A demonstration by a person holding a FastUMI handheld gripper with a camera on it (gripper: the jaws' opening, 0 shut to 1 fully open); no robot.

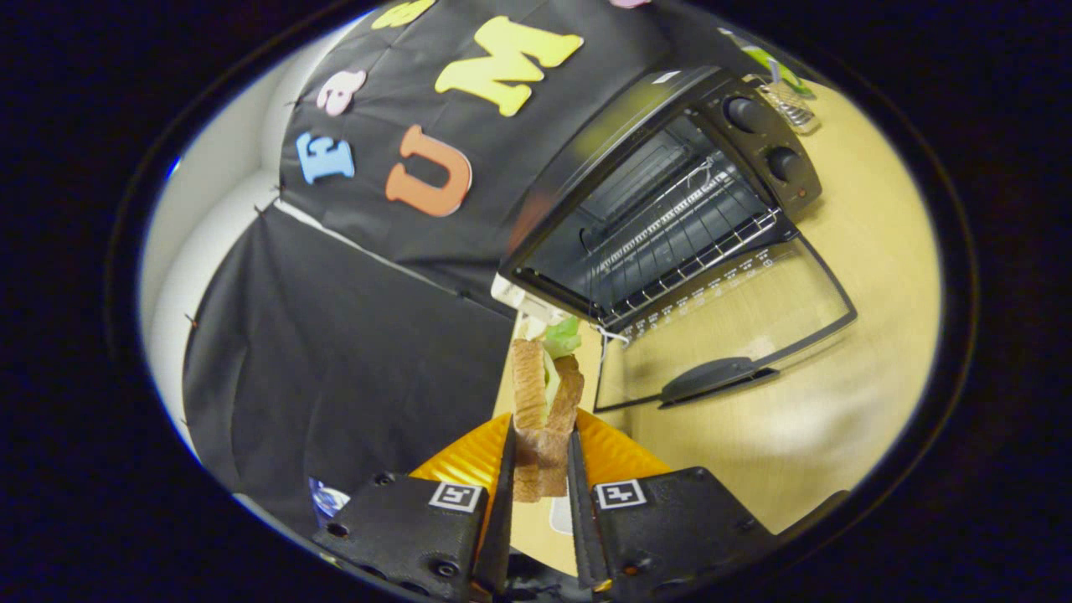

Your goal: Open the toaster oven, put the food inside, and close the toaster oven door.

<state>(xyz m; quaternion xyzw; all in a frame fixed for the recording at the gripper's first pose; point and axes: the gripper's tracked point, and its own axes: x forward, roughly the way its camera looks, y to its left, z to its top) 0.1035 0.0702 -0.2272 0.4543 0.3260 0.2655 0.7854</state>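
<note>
My gripper (pixel 540 456) is shut on a sandwich (pixel 544 394) of two toasted bread slices with green lettuce poking out at its far end; both fingers press its sides and it hangs above the table. Beyond the sandwich stands the black toaster oven (pixel 662 193), tilted in this view. Its glass door (pixel 737 327) is folded down flat toward me, handle at the near edge. A wire rack (pixel 687 234) shows inside the open cavity. Two knobs (pixel 766 138) sit on the oven's right panel.
An orange ribbed plate (pixel 611 456) lies on the wooden table (pixel 846 394) just under the fingers. Black cloth wall hangs to the left and behind the oven. A small clear item with a green part (pixel 783 88) sits behind the oven's right side.
</note>
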